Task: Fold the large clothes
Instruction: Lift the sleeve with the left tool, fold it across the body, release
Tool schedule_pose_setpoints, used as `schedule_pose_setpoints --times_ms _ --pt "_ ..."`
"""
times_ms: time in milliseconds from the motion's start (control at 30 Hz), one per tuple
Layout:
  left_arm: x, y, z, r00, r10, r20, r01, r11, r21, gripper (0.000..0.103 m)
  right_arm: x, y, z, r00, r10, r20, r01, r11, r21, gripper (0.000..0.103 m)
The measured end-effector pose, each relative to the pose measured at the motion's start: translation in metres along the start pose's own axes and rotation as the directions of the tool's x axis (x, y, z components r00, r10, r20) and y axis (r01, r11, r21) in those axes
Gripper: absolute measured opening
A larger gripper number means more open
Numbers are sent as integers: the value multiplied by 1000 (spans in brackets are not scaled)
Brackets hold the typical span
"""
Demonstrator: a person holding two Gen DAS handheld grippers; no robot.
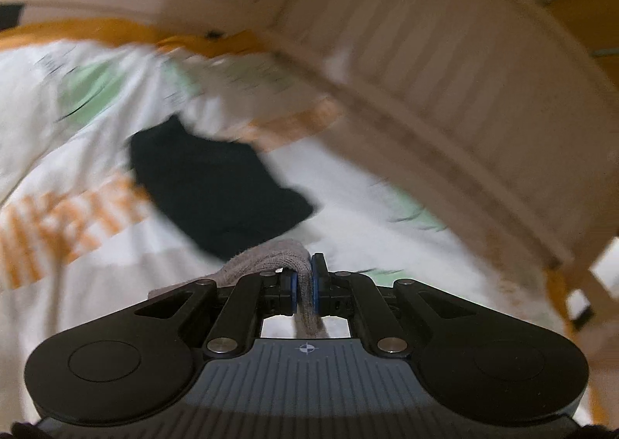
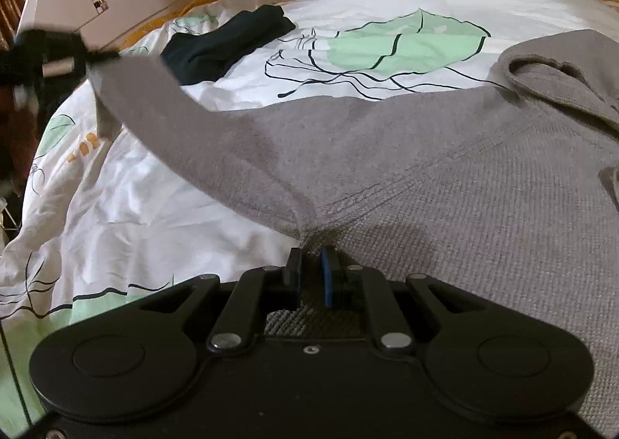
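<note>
A grey knit sweater (image 2: pixel 445 175) lies spread on the bed, its neck opening (image 2: pixel 541 71) at the right. My left gripper (image 1: pixel 304 280) is shut on the sweater's sleeve cuff (image 1: pixel 271 257) and holds it in the air; it also shows blurred at the far left of the right wrist view (image 2: pixel 58 59), with the sleeve (image 2: pixel 185 117) stretched up toward it. My right gripper (image 2: pixel 312 272) sits low at the sweater's underarm seam, its jaws a small gap apart with grey knit beneath them.
The bed has a white cover (image 2: pixel 147 206) with green leaf and orange prints. A folded dark garment (image 2: pixel 228 40) lies on it farther off, also in the left wrist view (image 1: pixel 216 179). A cream slatted bed rail (image 1: pixel 445 83) runs along the far side.
</note>
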State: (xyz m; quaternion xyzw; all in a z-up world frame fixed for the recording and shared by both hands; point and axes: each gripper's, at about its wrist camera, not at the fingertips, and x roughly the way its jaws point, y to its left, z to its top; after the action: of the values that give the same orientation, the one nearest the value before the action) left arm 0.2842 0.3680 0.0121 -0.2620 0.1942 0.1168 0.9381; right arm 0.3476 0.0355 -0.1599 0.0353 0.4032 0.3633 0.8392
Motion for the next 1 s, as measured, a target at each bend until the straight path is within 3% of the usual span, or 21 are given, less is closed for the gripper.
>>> schedule_pose_setpoints --times_ms 100,233,367,567,700,867,900,1000 --pt "-2 -52 6 996 -83 18 82 994 67 6 -10 -5 1 999 39 30 -40 999 26 24" --pt "-6 -123 3 979 -205 -1 203 968 145 6 -48 -7 -3 995 40 89 -42 999 21 29" --pt "-1 -187 -19 945 -322 -57 327 927 185 6 -84 -25 -11 994 9 110 -16 998 64 40" --pt "15 -270 -89 889 -422 -180 457 852 257 6 -124 -63 -33 987 -97 130 77 986 150 44" --pt "38 -305 -154 855 -426 -296 497 836 234 7 -150 -89 -49 979 -160 125 128 965 230 50" --pt "73 -324 -224 827 -360 -431 481 850 214 8 -173 -113 -66 968 -232 98 193 934 299 51" --pt "78 -324 -238 815 -345 -465 482 850 214 11 -176 -117 -69 966 -240 93 201 929 309 51" --pt "87 -330 -262 784 -308 -539 493 837 238 34 -180 -127 -77 962 -262 72 224 914 338 54"
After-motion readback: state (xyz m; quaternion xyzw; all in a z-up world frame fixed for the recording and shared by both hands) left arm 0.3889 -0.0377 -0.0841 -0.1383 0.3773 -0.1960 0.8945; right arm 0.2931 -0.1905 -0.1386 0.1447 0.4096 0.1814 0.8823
